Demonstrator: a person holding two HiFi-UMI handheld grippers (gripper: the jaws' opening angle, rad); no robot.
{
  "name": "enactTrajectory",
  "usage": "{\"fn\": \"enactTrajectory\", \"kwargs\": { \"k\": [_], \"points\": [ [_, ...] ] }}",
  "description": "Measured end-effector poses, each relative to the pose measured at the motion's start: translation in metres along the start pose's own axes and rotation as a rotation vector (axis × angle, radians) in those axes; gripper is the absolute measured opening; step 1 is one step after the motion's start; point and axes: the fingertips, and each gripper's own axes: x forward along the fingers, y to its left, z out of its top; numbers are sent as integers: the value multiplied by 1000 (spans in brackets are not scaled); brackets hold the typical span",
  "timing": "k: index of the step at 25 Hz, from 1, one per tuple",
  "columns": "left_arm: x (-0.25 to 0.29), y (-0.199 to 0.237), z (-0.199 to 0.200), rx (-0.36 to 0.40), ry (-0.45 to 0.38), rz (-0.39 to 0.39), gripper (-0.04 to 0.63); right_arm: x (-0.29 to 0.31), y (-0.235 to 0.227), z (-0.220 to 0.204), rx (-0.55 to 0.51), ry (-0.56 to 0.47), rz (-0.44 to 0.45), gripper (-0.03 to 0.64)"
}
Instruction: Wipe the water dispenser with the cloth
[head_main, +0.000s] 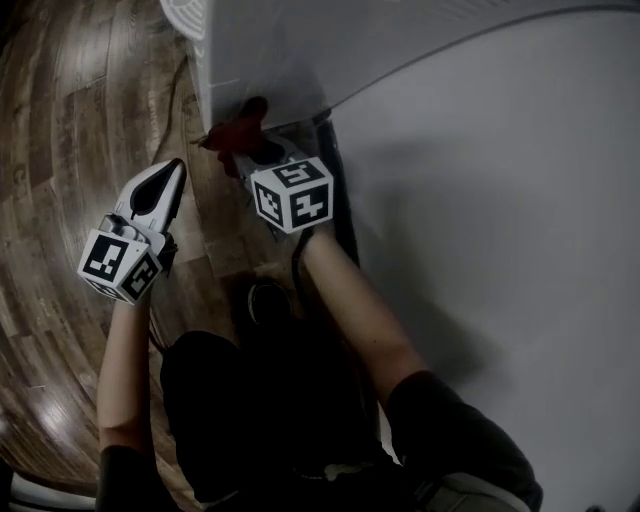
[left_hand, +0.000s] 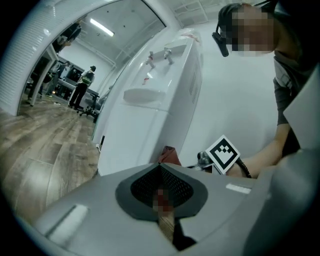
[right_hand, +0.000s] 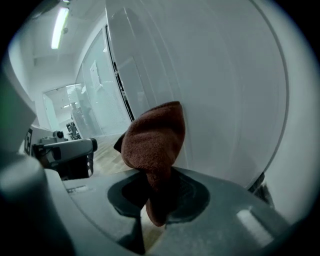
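Note:
The white water dispenser (head_main: 270, 50) stands against the wall; its taps and drip tray (left_hand: 142, 95) show in the left gripper view. My right gripper (head_main: 250, 140) is shut on a reddish-brown cloth (right_hand: 155, 140), which presses against the dispenser's white side panel (right_hand: 215, 90) low down. The cloth (head_main: 238, 128) peeks out under the dispenser's edge in the head view and shows as a small red patch of cloth (left_hand: 169, 155) in the left gripper view. My left gripper (head_main: 170, 172) hangs to the left over the floor, jaws together with nothing in them.
Wood-pattern floor (head_main: 70, 150) spreads to the left. A white wall (head_main: 500, 200) fills the right. The person's legs and dark clothing (head_main: 270, 420) are below the grippers. People stand far off in the room (left_hand: 80, 87).

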Motion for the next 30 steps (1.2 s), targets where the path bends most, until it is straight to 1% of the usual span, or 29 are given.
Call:
{"fn": "enactTrajectory", "kwargs": {
  "k": [3, 6, 8, 10, 13, 15, 16, 20, 23, 26, 30],
  "points": [
    [9, 15, -39, 69, 24, -43, 11, 31, -16, -37, -12, 27, -9, 57],
    [12, 30, -69, 80, 30, -46, 12, 55, -30, -76, 8, 74, -15, 57],
    [13, 38, -82, 90, 56, -37, 11, 62, -33, -96, -16, 120, -9, 57],
    [13, 42, -82, 113, 77, -33, 11, 59, -27, -100, -59, 135, 11, 57],
    [9, 36, -57, 127, 52, -36, 11, 32, -15, -81, -40, 75, 43, 57],
    [4, 26, -26, 158, 21, -39, 11, 5, -10, -51, -16, -2, 48, 57],
    [3, 18, -6, 178, 2, -39, 11, -10, -9, -29, -6, -55, 47, 57],
    [-1, -23, 85, 227, -131, -60, 11, -83, 0, 79, -2, -274, 29, 57],
    [-4, -57, 147, 264, -190, -77, 12, -147, 28, 162, -47, -405, 65, 57],
    [-3, -96, 208, 356, -231, -126, 12, -214, 53, 246, -111, -570, 74, 57],
    [-16, -138, 293, 462, -329, -156, 12, -289, 72, 338, -133, -742, 61, 58]
  ]
}}
